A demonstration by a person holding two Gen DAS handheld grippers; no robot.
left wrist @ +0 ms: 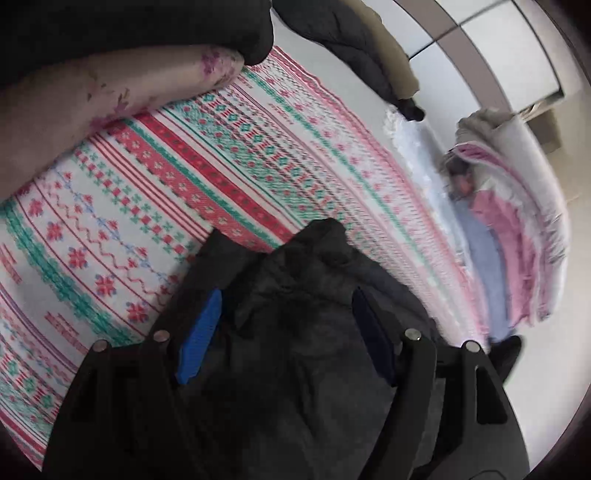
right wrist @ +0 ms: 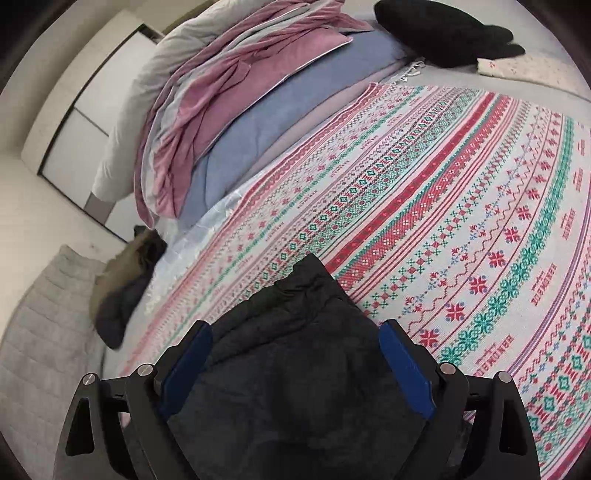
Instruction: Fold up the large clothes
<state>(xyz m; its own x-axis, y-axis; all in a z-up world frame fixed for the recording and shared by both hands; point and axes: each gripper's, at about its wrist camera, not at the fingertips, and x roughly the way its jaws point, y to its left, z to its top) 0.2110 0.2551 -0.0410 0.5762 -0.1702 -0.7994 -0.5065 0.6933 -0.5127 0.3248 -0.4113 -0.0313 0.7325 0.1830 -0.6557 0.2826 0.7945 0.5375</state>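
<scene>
A dark quilted garment [left wrist: 295, 350] lies bunched on a bedspread [left wrist: 184, 184] patterned in red, green and white. In the left wrist view it fills the space between the blue pads [left wrist: 199, 332] of my left gripper [left wrist: 286, 299]. The jaws stand apart, and the cloth sits loose between them. In the right wrist view the same dark garment [right wrist: 295, 387] runs up between the wide-set blue pads [right wrist: 406, 369] of my right gripper [right wrist: 295, 328], and its top edge ends on the bedspread [right wrist: 443, 221]. Neither pair of pads presses on the cloth.
A heap of pink, blue and grey bedding [right wrist: 221, 110] is piled at the far side of the bed. A black garment [right wrist: 443, 33] lies on a floral cloth [right wrist: 517, 70]. An olive and dark coat [right wrist: 125, 280] hangs at the bed's edge above a grey quilted mat [right wrist: 44, 332].
</scene>
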